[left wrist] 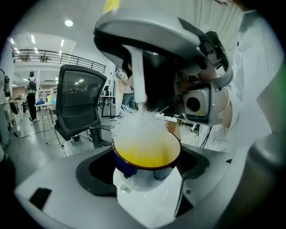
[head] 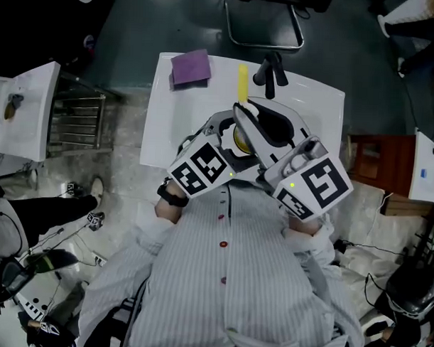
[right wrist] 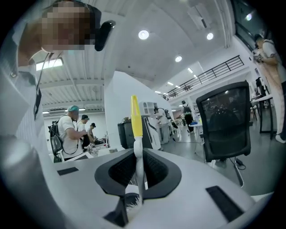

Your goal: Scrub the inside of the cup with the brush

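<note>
One blue cup with yellow inside [left wrist: 145, 154] pinched by left hand-held gripper [left wrist: 146, 172], over white table [head: 319, 102]; one white plastic brush, yellow-tipped [left wrist: 139, 76], clamped in right hand-held gripper [right wrist: 138, 176]; bristles inside cup.

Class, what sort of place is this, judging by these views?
Probably a large open lab or workshop hall: an office chair, a mezzanine railing under a high lit ceiling, and people working in the background.
</note>
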Demonstrator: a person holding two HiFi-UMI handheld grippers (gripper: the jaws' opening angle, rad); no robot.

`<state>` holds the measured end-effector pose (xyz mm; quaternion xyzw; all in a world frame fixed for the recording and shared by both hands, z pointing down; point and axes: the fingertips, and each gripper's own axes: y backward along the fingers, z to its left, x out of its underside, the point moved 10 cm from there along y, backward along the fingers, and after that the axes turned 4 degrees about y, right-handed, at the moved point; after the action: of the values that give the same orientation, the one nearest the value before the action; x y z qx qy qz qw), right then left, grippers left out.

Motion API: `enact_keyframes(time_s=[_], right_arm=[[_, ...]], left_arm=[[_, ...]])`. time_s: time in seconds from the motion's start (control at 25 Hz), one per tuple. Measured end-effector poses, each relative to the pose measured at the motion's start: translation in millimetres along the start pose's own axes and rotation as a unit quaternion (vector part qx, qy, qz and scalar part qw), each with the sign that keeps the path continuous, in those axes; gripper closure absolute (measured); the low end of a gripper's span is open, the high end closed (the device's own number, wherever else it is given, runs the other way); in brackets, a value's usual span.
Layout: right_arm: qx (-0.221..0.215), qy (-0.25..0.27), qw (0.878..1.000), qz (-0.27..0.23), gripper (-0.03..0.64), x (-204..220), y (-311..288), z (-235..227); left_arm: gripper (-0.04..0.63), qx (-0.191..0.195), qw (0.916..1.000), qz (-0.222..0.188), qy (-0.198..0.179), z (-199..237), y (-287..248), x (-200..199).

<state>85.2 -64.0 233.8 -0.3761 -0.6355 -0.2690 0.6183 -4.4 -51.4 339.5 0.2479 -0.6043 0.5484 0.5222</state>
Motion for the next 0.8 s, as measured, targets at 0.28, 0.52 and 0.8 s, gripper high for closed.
enact_keyframes(time_s=[0.28,0.52,0.8], right_arm=[[-0.015,-0.072,0.997,-0.009,0.56,4.9,-2.9,-37.0],[-0.007,-0.121,0.992,-0.037,0.56,8.4,28.5,-61.1],[-0.013,-0.119,0.992,-0.048,0.56,7.3,49.0,-39.9]], left_arm=[[0.193,0.015,0.9998,-0.009,-0.007,-6.5,-2.0,-3.0],[0.195,0.004,0.9997,-0.023,0.003,0.2,4.1,-3.2],[0.196,-0.017,0.9994,-0.028,0.013,17.1,11.6,-1.4]])
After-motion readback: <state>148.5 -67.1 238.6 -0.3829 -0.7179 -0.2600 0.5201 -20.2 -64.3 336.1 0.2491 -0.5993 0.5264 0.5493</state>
